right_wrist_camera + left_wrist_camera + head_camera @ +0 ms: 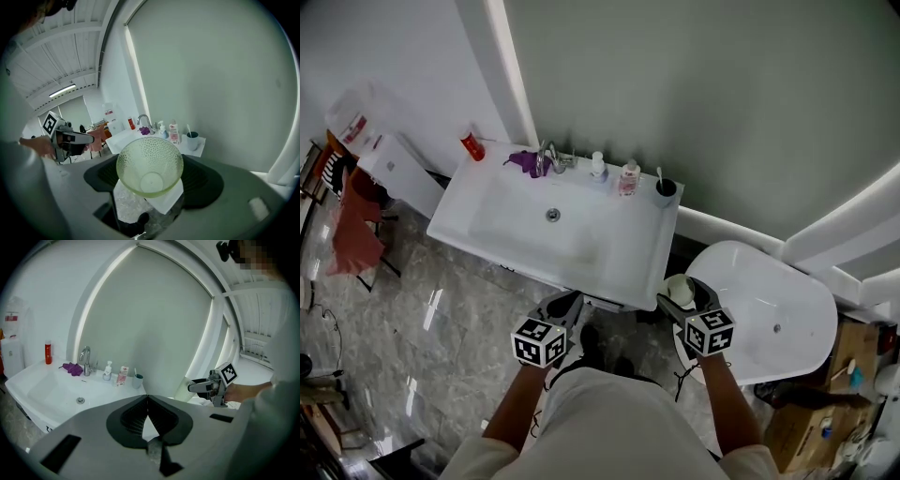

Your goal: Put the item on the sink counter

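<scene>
Head view: my left tool and right tool hung side by side just off the near edge of the sink table. The green glass cup was in the right tool, off the table, near its front right corner and beside a white oval fixture. Along the table's back edge: red bottle, purple cloth, faucet, pump bottle, pink bottle, dark cup.

Left gripper view: left tool had its jaws closed tip to tip with nothing between. The right tool showed off to the right.

Right gripper view: right tool was clamped on the dimpled cup, whose mouth faced the camera. The table lay well beyond.
</scene>
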